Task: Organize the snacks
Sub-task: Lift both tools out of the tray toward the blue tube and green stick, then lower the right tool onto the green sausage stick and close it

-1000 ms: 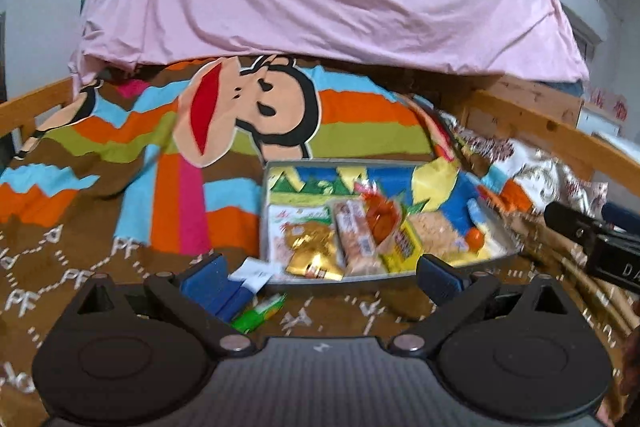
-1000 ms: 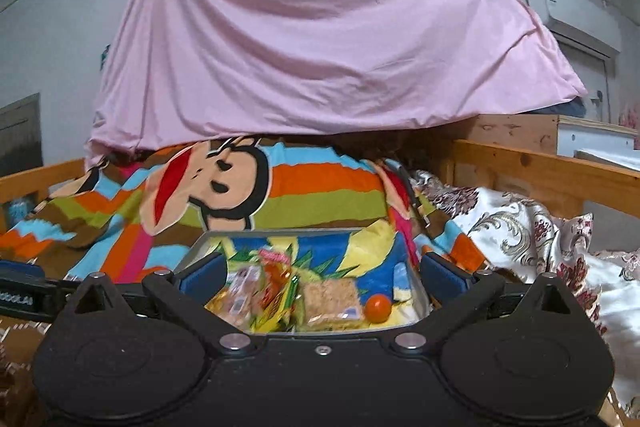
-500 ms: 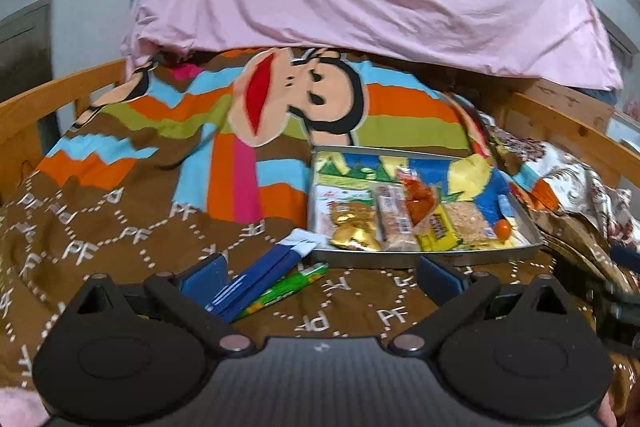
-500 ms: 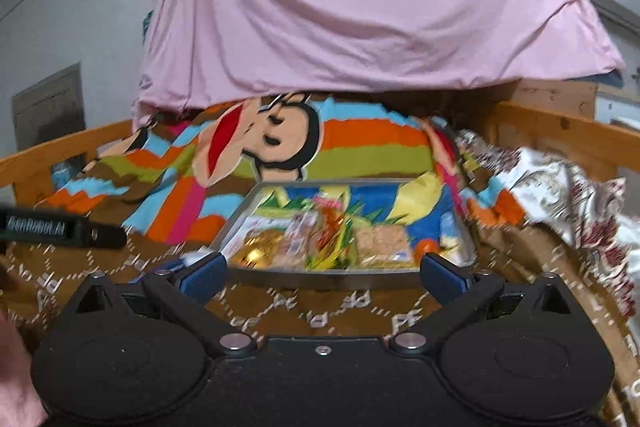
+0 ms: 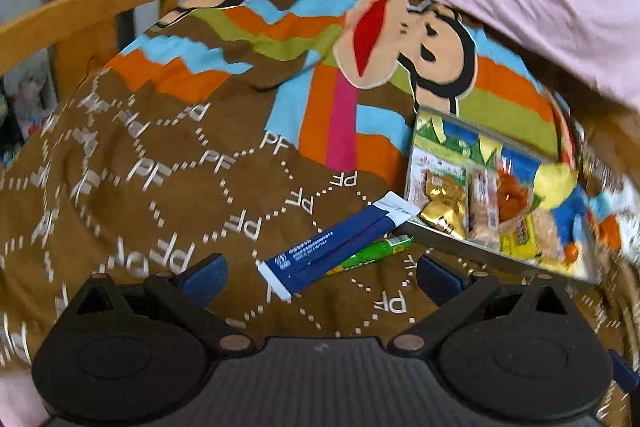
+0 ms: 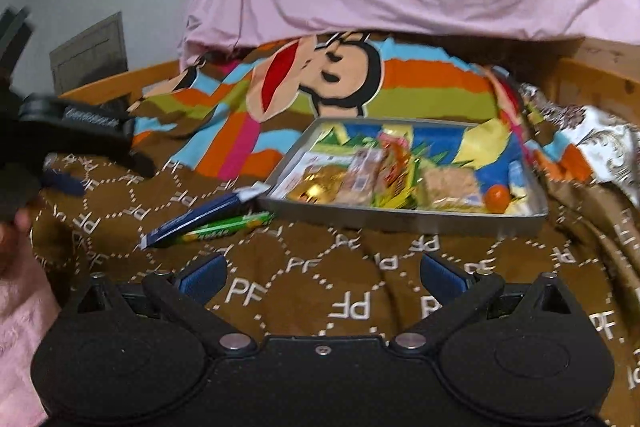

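While most snacks already sit in the tray (image 6: 400, 221), the blue packet (image 5: 340, 245) and green stick (image 5: 370, 255) lie just outside its near-left corner, and both my left gripper (image 5: 320, 273) and right gripper (image 6: 322, 275) hang wide open, empty.

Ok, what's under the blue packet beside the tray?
A green packet lies partly under the blue packet on the brown blanket; only its right side shows. Anything else beneath is covered.

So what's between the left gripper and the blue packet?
Only bare brown blanket separates the open left gripper from the blue packet, seen in the left wrist view.
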### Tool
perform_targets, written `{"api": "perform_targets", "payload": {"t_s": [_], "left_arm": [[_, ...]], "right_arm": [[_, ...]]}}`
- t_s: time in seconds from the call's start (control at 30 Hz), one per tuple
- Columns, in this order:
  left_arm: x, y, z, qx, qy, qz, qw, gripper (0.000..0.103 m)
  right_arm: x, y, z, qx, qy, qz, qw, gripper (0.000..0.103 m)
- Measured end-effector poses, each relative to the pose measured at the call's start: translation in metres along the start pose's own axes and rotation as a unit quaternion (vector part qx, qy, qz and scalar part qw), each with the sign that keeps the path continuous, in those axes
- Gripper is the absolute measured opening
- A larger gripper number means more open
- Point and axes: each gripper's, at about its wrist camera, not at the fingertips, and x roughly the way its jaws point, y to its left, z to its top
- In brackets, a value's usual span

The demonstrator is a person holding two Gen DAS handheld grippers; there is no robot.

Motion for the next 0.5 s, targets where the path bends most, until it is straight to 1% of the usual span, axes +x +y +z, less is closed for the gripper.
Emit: {"api": "perform_targets", "payload": {"t_s": [0.1, 0.17, 0.2, 0.23, 0.3, 0.37, 0.5], "left_arm": [[0.014, -0.011, 0.012, 0.057, 0.010, -0.003, 0.9983, 0.103], [0.030, -0.019, 0.020, 0.094, 0.033, -0.015, 0.9949, 0.103], [0.039, -0.021, 0.024, 0.108, 0.050, -0.029, 0.9925, 0.103], [0.049, -0.021, 0.027, 0.113, 0.070, -0.042, 0.9902, 0.103], [0.071, -0.021, 0.034, 0.110, 0.111, -0.056, 0.9861, 0.103], [0.089, -0.022, 0.039, 0.111, 0.134, -0.057, 0.9831, 0.103], [0.117, -0.025, 0.044, 0.128, 0.165, -0.068, 0.9755, 0.103]], "right_arm": [[0.009, 0.006, -0.002, -0.010, 0.016, 0.011, 1.000, 0.102], [0.016, 0.009, -0.002, -0.019, 0.028, 0.020, 0.999, 0.102], [0.019, 0.011, -0.002, -0.024, 0.034, 0.024, 0.999, 0.102], [0.023, 0.012, -0.003, -0.029, 0.040, 0.029, 0.998, 0.102], [0.032, 0.012, -0.002, -0.036, 0.053, 0.039, 0.997, 0.102], [0.041, 0.011, -0.001, -0.041, 0.068, 0.052, 0.995, 0.102], [0.063, 0.006, 0.005, -0.041, 0.091, 0.077, 0.992, 0.102]]}}
